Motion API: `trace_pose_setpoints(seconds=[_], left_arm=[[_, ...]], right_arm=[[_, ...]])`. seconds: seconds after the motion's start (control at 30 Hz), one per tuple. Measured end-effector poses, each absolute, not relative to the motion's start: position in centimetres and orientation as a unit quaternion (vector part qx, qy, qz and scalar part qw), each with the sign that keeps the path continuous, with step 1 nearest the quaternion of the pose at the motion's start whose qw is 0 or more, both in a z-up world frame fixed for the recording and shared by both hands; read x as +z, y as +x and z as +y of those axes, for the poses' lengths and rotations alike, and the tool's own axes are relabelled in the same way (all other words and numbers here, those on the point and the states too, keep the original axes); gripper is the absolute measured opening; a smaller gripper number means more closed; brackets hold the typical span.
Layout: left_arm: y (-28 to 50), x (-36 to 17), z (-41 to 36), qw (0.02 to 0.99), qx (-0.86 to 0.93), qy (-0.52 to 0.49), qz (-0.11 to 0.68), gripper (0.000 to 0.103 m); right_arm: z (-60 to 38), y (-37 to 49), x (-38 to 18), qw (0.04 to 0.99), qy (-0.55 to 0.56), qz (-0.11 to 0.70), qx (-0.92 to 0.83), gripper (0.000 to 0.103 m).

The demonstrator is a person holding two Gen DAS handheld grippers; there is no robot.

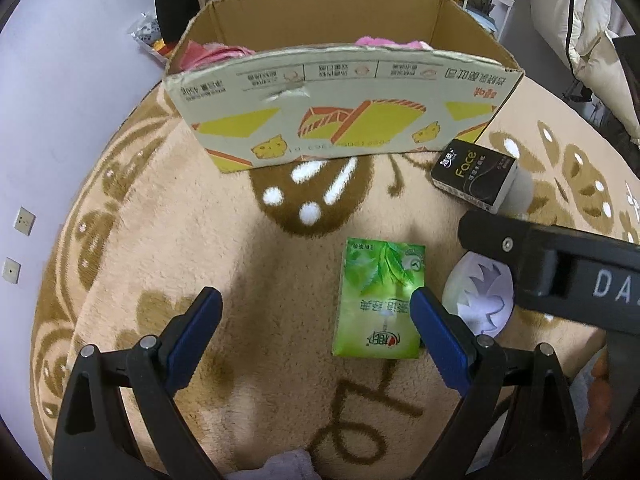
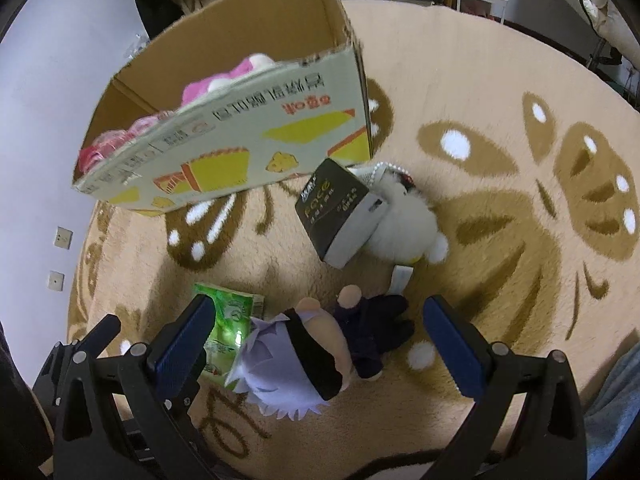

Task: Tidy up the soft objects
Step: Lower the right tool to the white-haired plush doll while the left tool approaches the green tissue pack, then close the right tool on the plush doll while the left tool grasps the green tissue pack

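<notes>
A green tissue pack (image 1: 380, 300) lies on the beige rug, just left of my left gripper's right finger. My left gripper (image 1: 316, 300) is open and empty above the rug. My right gripper (image 2: 320, 312) is open over a small doll with lilac hair and dark clothes (image 2: 320, 356), which lies between its fingers. The green pack also shows in the right wrist view (image 2: 230, 320). A black tissue pack (image 2: 340, 216) leans on a white plush toy (image 2: 408, 220). The cardboard box (image 1: 340, 96) stands behind, holding pink soft things (image 2: 224, 84).
The patterned rug (image 1: 160, 240) covers the floor. A wall with sockets (image 1: 24, 220) is at the left. Shelves and bedding stand behind the box. A grey cloth (image 1: 288, 464) lies at the near edge.
</notes>
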State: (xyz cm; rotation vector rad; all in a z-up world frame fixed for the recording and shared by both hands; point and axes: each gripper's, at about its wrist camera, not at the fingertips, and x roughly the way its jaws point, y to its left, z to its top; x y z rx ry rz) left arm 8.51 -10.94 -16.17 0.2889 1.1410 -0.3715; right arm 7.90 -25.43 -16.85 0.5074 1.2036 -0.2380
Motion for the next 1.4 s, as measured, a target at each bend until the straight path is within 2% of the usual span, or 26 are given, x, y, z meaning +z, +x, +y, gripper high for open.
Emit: trace_pose_setpoints(seconds=[0.57, 1.4], left_arm=[[9.0, -18.4, -11.6, 0.792, -0.176, 0.135, 0.568, 0.094], [9.8, -19.4, -11.9, 0.781, -0.194, 0.114, 0.583, 0.094]], right_arm=[[-26.1, 8.1, -19.6, 0.748, 0.262, 0.600, -0.112, 0.103], [-25.6, 8.6, -20.9, 0.733, 0.271, 0.615, -0.106, 0.103]])
